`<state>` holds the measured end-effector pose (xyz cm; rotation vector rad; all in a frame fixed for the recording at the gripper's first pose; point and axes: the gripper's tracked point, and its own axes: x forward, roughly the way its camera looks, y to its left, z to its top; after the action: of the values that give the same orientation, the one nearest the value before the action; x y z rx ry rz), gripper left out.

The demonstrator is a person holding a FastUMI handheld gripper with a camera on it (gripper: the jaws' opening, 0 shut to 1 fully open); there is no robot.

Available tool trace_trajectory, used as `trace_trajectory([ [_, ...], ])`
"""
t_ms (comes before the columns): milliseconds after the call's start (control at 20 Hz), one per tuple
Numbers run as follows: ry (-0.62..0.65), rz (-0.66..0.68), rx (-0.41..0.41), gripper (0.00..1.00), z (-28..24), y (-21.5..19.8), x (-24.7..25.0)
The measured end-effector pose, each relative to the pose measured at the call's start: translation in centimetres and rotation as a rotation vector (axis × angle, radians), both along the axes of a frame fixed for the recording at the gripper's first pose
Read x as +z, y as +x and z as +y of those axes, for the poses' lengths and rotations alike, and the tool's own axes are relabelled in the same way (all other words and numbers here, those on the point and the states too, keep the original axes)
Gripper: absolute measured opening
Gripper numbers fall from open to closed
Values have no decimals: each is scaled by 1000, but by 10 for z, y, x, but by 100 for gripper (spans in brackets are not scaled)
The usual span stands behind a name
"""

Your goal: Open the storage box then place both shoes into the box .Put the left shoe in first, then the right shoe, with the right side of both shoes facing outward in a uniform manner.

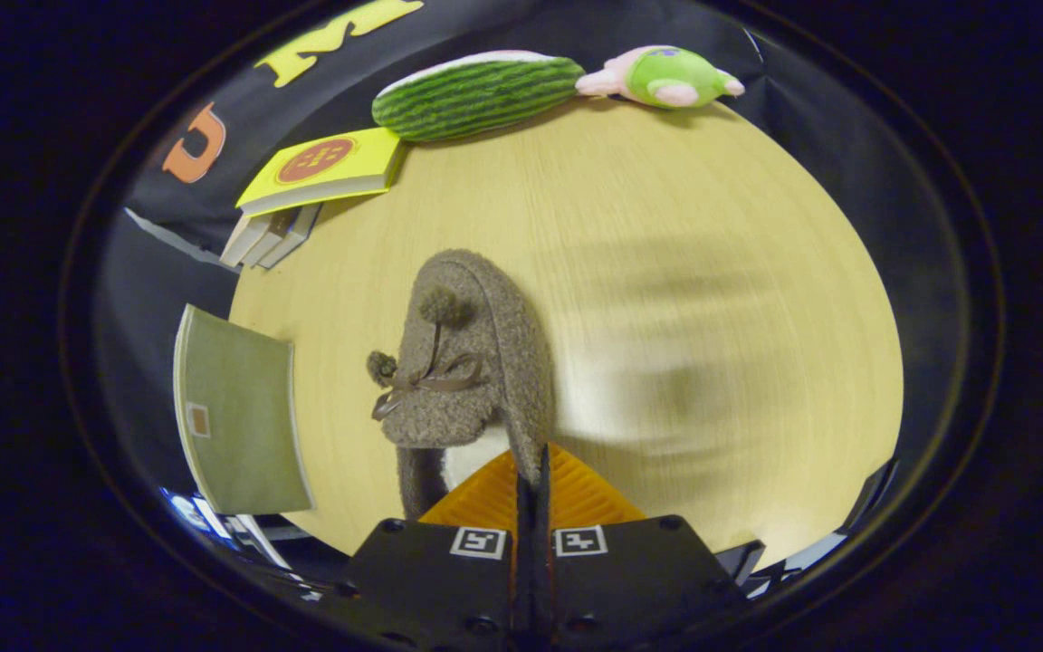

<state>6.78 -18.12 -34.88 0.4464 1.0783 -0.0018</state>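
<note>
We are seeing the hand-held gripper (pixel 532 466) pinching the heel rim of the fuzzy brown fleece slipper with pom-poms (pixel 465 362) between its closed fingers, the slipper over the pale wooden counter (pixel 712 272).
</note>
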Motion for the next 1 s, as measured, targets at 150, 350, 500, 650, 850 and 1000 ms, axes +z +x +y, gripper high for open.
trace_trajectory([
  [150,104,0,-63,6,34,-9,21],
  [350,144,-51,-91,6,94,-25,73],
  [500,108,-129,-66,6,144,-33,121],
  [650,117,-173,-44,6,204,-42,162],
  [850,107,-177,-19,6,279,-36,181],
  [1000,56,-146,-16,6,315,-32,177],
])
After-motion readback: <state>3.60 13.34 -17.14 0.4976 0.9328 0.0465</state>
